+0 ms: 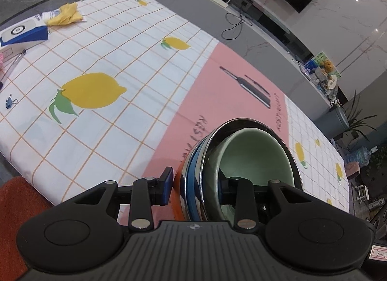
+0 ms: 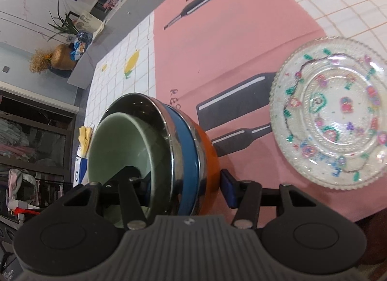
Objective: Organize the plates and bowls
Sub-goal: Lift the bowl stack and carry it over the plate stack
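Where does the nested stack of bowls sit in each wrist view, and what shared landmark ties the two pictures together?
Left wrist view: the nested stack of bowls is lower centre-right, tilted, its wall clamped in the left gripper jaws.
Right wrist view: the stack is lower centre-left, its wall clamped in the right gripper jaws.
Shared landmark: the pink placemat with black bottle prints, behind the stack in both.

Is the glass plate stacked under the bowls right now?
No, the glass plate lies by itself on the pink mat, apart from the nested bowls that both sets of jaws hold.
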{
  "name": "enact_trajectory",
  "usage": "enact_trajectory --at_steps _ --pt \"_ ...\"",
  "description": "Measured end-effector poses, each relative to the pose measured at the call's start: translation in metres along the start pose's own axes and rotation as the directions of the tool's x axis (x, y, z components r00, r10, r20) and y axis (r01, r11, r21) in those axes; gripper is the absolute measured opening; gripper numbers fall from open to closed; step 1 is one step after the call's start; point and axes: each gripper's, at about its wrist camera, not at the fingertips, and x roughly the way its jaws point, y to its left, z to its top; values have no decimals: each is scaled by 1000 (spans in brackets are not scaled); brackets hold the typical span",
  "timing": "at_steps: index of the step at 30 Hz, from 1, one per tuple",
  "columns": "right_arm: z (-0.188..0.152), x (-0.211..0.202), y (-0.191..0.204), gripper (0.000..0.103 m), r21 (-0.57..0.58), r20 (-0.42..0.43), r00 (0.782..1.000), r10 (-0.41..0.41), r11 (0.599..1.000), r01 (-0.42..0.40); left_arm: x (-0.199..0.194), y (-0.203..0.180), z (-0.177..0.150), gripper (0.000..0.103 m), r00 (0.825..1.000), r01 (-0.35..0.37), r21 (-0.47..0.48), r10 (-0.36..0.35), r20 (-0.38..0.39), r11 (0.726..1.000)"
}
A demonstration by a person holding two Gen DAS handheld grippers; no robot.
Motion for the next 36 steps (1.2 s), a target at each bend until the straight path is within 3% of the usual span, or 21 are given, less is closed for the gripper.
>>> enact_trajectory --at_steps 16,28,36 --pt "-2 -75 -40 52 34 108 994 18 999 -21 -14 -68 -26 38 997 74 105 -75 3 992" --pt "15 -119 -74 53 78 192 981 -29 997 14 9 -120 -35 38 986 163 148 -157 -53 975" --pt "28 -126 -97 53 107 200 976 -83 992 63 37 -133 -42 38 978 188 132 -173 -120 973"
